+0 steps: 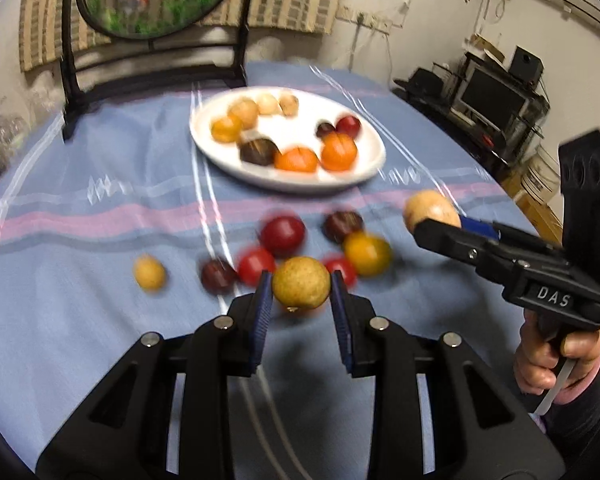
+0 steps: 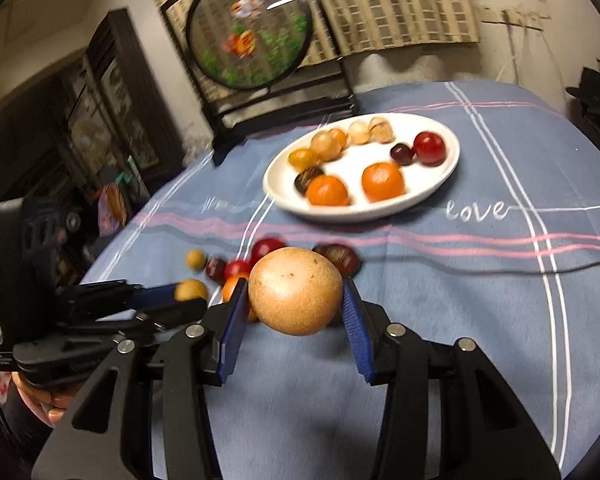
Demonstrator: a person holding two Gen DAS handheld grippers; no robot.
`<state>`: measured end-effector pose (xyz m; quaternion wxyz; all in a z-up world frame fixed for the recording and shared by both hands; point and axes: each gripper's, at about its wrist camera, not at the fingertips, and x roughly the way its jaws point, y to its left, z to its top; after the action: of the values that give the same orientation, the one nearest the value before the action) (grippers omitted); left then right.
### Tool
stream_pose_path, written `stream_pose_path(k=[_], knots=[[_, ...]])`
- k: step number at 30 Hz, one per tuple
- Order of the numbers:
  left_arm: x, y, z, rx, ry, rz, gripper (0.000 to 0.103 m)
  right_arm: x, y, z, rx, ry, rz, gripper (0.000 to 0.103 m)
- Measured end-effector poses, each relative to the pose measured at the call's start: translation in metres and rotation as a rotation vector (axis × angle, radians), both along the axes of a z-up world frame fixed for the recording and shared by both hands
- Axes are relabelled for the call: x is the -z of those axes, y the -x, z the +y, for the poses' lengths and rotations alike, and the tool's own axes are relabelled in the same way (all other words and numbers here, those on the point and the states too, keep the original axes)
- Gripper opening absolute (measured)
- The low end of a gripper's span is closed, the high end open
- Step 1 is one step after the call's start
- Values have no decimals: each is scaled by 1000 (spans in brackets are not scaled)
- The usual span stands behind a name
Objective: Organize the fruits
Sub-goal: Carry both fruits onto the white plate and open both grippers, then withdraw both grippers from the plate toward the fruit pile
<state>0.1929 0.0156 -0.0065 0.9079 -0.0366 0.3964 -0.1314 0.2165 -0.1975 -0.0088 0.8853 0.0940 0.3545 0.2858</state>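
Both claws loaded — plate straight ahead

The left claw (image 1: 301, 285) is clamped on a small yellow-green fruit (image 1: 301, 283), the right claw (image 2: 296, 292) on a larger tan fruit (image 2: 295, 290) — the white plate (image 2: 440, 188) lies ahead of both across the bench (image 2: 480, 320), beyond the loose fruit.

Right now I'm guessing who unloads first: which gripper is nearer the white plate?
Right, slightly. The right gripper, holding the big tan fruit, sits closer to the white plate; the left gripper, holding the small yellow fruit, hangs behind the loose fruits.
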Motion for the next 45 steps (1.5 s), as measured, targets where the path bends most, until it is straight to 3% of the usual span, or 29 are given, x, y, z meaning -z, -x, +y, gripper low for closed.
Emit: stream_pose_path(k=[3, 7, 16, 26, 27, 28, 34, 37, 43, 45], knots=[[-14, -29, 8, -28, 13, -9, 30, -6, -23, -3, 43, -33, -12, 47], [-26, -77, 6, -82, -61, -44, 30, -7, -65, -4, 116, -38, -55, 47], [-13, -159, -7, -82, -111, -30, 30, 9, -122, 11, 113, -37, -23, 47], [10, -183, -4, -104, -115, 10, 31, 14, -143, 29, 65, 12, -40, 49], [10, -182, -2, -114, -110, 12, 36, 14, -142, 30, 61, 16, -36, 54], [8, -179, 1, -124, -103, 10, 55, 12, -141, 29, 65, 19, -37, 65], [-24, -133, 19, -169, -74, -62, 93, -17, -114, 22, 48, 20, -100, 66], [-31, -95, 29, -197, -64, -90, 100, -21, -94, 21, 22, 29, -98, 66], [-12, -27, 45, -242, 30, -53, 101, -4, -56, 23, -28, 67, -42, 67], [-3, -13, 47, -262, 30, -60, 101, 1, -45, 21, -28, 82, -30, 67]])
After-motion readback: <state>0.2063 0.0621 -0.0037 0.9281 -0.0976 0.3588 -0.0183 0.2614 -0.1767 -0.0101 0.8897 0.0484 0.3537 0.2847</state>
